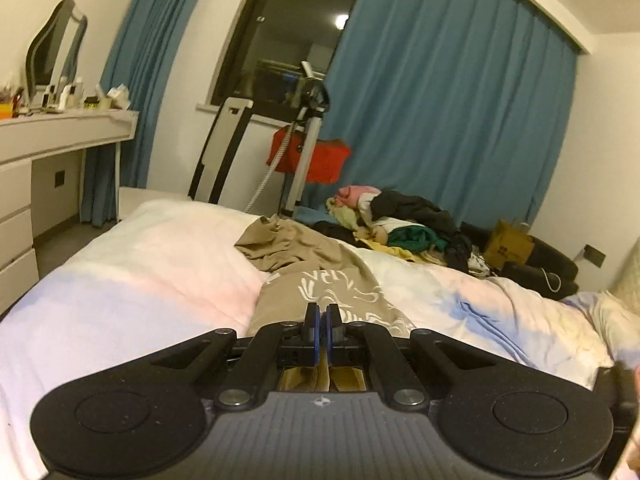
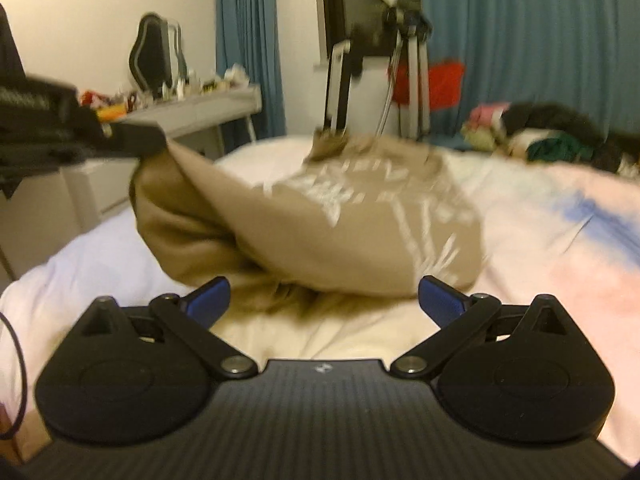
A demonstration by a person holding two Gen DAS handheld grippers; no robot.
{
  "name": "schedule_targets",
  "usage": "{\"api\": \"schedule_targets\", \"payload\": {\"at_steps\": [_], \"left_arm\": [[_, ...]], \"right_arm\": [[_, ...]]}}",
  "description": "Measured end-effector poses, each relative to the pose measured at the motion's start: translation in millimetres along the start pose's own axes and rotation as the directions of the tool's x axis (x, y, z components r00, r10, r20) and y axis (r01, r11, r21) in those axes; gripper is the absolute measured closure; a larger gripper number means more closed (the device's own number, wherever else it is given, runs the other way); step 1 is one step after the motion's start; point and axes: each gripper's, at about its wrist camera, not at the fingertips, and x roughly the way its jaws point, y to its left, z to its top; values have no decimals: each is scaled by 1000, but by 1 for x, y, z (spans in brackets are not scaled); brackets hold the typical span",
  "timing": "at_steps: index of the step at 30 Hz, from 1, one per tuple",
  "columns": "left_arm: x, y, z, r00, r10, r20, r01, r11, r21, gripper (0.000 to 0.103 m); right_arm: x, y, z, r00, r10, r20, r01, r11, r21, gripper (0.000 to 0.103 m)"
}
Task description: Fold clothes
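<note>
One corner of the shirt [image 2: 360,220] is pinched in my left gripper [image 1: 321,318]; my right gripper [image 2: 324,300] is wide, empty. Cloth may slip and bunch.

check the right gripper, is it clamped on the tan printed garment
No, the right gripper stands wide open, its blue pads apart and short of the tan printed garment.

Tan garment [image 1: 320,268]: soft matt cloth, white print. Bed cover [image 1: 140,264]: smooth cloth. Left gripper [image 1: 321,320]: matt black plastic.
</note>
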Motion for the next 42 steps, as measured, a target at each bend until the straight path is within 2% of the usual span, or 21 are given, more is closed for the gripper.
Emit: {"api": "schedule_targets", "payload": {"at_steps": [3,10,16,19,22,24,27,30,32,34,35,37,39,42], "left_arm": [[4,11,0,1000,-4,-1,4,999,-37,100],[21,31,6,999,-34,28,36,993,-110,100],[36,50,3,996,-62,57,71,985,-156,100],[45,56,1,995,-87,39,93,975,-202,100],[45,50,-3,989,-139,40,145,968,-205,100],[44,38,-11,983,-182,26,184,964,-190,100],[48,17,-23,978,-210,-16,206,971,-118,100],[51,0,-31,975,-219,-24,217,974,-61,100],[52,-3,-33,976,-217,-12,216,975,-45,103],[48,-4,-33,984,-179,23,179,983,-30,103],[45,-1,-31,986,-163,47,165,985,-41,103],[39,7,-25,986,-138,89,145,986,-76,103],[36,13,-22,987,-128,100,137,986,-98,103],[36,17,-21,989,-123,86,131,987,-92,103]], "right_arm": [[3,12,-2,998,28,-52,-28,1000,-10,14],[57,-11,2,995,-52,-87,52,999,3,14],[62,-34,28,998,-69,12,69,997,26,20],[54,-44,36,989,-123,79,120,992,45,20],[33,-49,47,965,-193,178,187,981,53,20],[10,-52,55,932,-249,263,248,968,37,20],[-15,-64,57,895,-300,331,309,951,26,19],[-10,-81,56,922,-331,200,332,943,30,19],[-7,-92,54,932,-348,106,347,937,30,19],[7,-113,41,939,-341,-45,344,932,117,19],[13,-124,34,936,-330,-122,346,924,161,19],[31,-138,13,905,-328,-271,384,903,190,19],[41,-145,-2,898,-283,-336,377,889,261,19],[34,-141,6,911,-283,-301,368,886,281,19]]}}
